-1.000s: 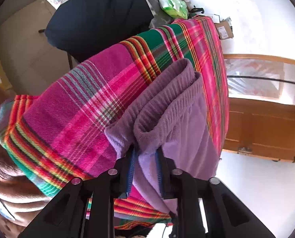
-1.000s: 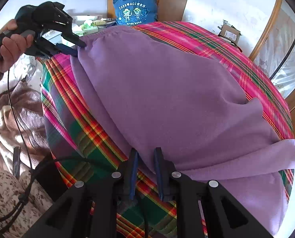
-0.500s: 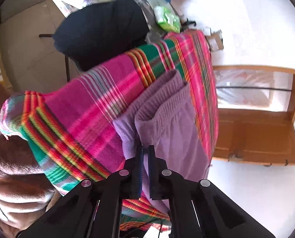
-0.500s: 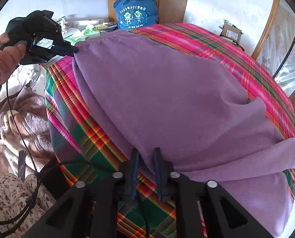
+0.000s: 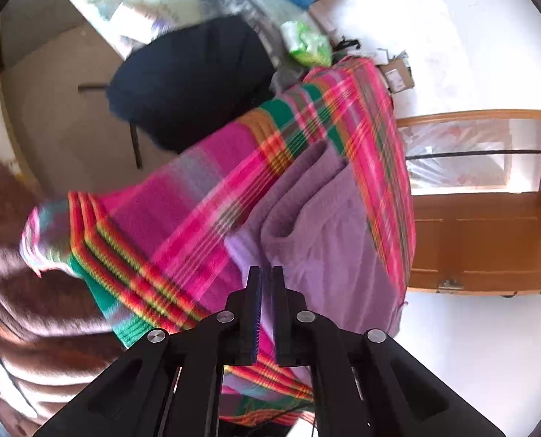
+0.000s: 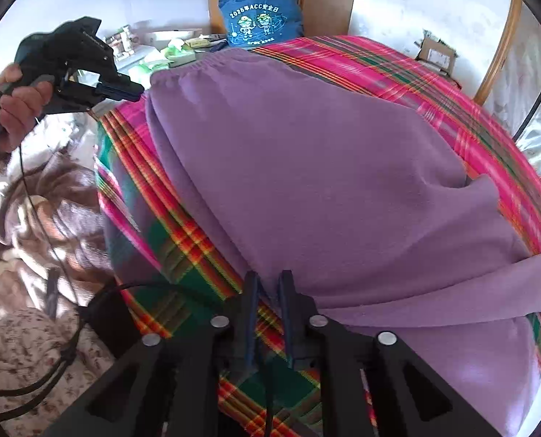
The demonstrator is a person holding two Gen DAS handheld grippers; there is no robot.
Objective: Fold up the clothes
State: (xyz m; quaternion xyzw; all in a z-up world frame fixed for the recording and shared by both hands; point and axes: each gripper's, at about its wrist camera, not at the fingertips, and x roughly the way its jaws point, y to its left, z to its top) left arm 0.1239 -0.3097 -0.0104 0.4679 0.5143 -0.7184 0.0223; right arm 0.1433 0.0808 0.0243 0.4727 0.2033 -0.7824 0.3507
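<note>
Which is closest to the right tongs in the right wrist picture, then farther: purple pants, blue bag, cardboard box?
From the right tongs:
1. Purple pants, right at the tips, spread across the plaid cloth.
2. Cardboard box, far right, past the cloth.
3. Blue bag, top middle; roughly as far as the box, too close to call.

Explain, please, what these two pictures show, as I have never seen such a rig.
A person holds a two-finger gripper in each hand, each with a fisheye camera looking forward along it. The left-wrist picture shows the left gripper shut on the waistband of a purple garment. The right-wrist picture shows the right gripper with the garment's edge between its jaws, grip unclear. Both pairs of jaws have just been opening slightly. The garment lies spread on a plaid cloth.
</note>
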